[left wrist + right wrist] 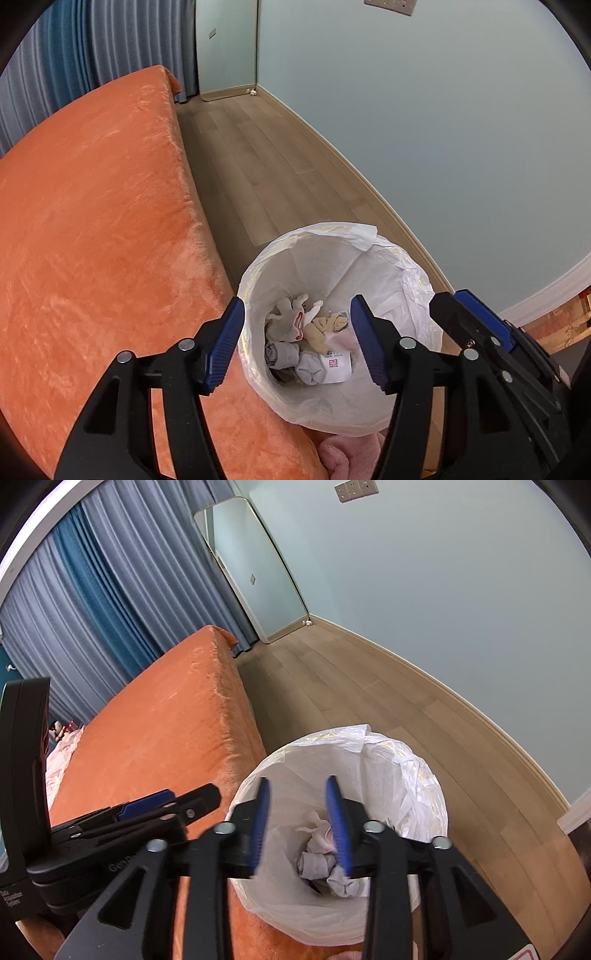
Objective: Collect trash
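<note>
Trash [310, 343] in lined bin [406, 280], below both grippers' parted fingers [334, 819].

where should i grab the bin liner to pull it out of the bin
Grip the loose flap of the bin liner standing up at the far rim of the bin, coming down from above. Elsewhere the plastic is folded tight over the rim; that corner sticks free, so open tongs can close across it.

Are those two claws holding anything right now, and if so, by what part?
Nothing. The left gripper and the right gripper are both open and empty above the bin, with the trash lying inside.
</note>
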The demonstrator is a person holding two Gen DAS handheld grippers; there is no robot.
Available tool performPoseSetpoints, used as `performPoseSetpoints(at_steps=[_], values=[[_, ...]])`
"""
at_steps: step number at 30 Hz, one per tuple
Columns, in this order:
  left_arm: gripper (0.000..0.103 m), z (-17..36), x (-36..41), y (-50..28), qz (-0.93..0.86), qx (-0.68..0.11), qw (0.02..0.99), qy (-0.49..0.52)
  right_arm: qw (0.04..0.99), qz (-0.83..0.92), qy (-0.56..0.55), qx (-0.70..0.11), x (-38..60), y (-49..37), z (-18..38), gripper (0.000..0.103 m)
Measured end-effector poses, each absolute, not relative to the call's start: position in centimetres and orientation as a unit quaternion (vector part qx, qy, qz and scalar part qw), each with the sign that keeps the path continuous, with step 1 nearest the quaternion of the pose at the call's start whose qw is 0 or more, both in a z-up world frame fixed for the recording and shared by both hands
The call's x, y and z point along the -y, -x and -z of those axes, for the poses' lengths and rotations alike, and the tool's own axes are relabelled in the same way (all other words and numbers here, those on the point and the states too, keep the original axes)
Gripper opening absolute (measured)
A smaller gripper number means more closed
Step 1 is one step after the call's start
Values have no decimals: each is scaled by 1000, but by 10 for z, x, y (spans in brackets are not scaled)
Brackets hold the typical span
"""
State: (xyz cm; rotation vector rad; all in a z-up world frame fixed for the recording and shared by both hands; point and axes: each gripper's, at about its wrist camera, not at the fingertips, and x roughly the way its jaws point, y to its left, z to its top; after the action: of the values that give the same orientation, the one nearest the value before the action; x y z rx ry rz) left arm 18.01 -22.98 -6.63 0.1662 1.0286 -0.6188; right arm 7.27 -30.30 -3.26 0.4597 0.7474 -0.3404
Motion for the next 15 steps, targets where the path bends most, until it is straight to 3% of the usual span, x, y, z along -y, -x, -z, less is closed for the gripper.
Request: performPoseSetpoints(at_steps=[10,13,15], values=[[61,58,193,-172,264,-482,833,-64,896,164,-197,-364,282,-64,21,54],[70,53,179,-164,256,-476,839,-61,896,164,-185,-368,273,-56,19,58],[71,52,170,-157,247,-471,845,-60,897,162,-180,-370,266,-49,19,62]])
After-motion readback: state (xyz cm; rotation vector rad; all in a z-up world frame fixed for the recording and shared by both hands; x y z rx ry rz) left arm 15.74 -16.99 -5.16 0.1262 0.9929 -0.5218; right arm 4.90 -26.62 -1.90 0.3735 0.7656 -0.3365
